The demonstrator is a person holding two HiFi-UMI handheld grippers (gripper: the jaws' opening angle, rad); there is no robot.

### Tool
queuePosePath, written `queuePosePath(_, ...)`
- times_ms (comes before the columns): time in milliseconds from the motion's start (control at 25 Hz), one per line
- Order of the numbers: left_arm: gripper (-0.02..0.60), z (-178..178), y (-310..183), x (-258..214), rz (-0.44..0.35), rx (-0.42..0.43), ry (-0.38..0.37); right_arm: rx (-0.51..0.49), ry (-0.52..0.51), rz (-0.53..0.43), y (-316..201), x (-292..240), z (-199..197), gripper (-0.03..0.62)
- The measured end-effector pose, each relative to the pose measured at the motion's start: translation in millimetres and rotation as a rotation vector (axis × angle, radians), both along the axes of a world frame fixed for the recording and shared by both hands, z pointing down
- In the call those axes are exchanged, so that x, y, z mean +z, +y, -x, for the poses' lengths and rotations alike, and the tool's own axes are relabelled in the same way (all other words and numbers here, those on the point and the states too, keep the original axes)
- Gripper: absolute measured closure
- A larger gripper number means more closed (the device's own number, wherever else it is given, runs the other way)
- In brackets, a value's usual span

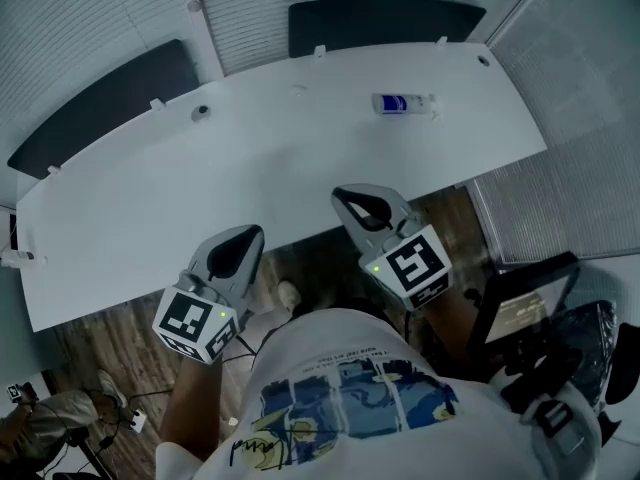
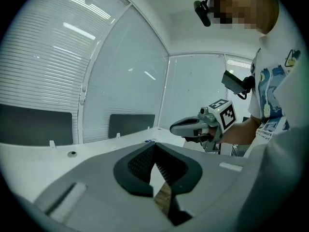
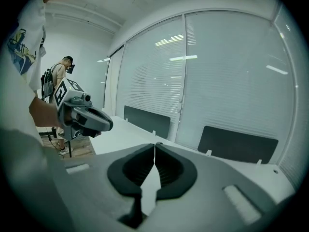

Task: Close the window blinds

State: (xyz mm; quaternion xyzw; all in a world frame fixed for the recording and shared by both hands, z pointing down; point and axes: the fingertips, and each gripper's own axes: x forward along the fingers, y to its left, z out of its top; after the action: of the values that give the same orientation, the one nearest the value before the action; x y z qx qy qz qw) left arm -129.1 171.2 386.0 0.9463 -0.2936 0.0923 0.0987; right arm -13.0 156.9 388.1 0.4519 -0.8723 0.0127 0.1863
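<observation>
The white slatted window blinds [image 1: 250, 13] hang on the far side of the curved white desk [image 1: 200, 198], behind two flat dark panels [image 1: 385, 23] that stand along its far edge. They are well apart from both tools, which hang over the desk's near edge. The grey left tool [image 1: 248, 236] and the grey right tool [image 1: 347, 196] point across the desk toward the blinds, side by side and clear of one another.

A small bottle with a blue label [image 1: 405, 104] lies on its side at the far right of the desk; its print is too small to read. Each tool carries a marker cube [image 1: 195, 323] with black-and-white square patterns and no letters. The scrawl printed on the person's white T-shirt [image 1: 340, 388] I cannot make out.

The left tool's dark ribbed pads are closed tip to tip with nothing between them. The right tool's pads are likewise together and empty. Neither tool touches the desk or the blinds.
</observation>
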Motion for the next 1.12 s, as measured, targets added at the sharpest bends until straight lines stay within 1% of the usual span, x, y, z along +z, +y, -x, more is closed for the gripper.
queuePosePath(200, 0.575, -18, 30, -6, 0.009, -0.02, 0.024, -0.036, 0.015, -0.016, 33, -13, -13, 0.591)
queuePosePath(320, 0.575, -29, 55, -10, 0.014, -0.026, 0.022, -0.035, 0.009, -0.018, 61, -18, -24, 0.591)
queuePosePath(480, 0.575, -43, 89, -2, 0.029, -0.037, 0.028, -0.043, 0.03, -0.015, 95, -13, -44, 0.591)
queuePosePath(560, 0.575, -46, 99, 5, 0.044, -0.052, 0.027, -0.042, 0.03, -0.015, 103, -10, -50, 0.591)
queuePosePath(720, 0.575, -53, 113, 14, 0.076, -0.068, 0.014, -0.042, 0.036, 0.014, 121, 4, -61, 0.591)
queuePosePath(880, 0.575, -64, 131, 21, 0.089, -0.076, 0.006, -0.056, 0.029, 0.019, 140, 18, -70, 0.591)
queuePosePath(960, 0.575, -68, 139, 26, 0.088, -0.073, -0.006, -0.053, 0.015, 0.012, 145, 20, -72, 0.591)
queuePosePath(1120, 0.575, -65, 139, 36, 0.099, -0.047, -0.02, -0.052, 0.038, 0.004, 143, 17, -68, 0.591)
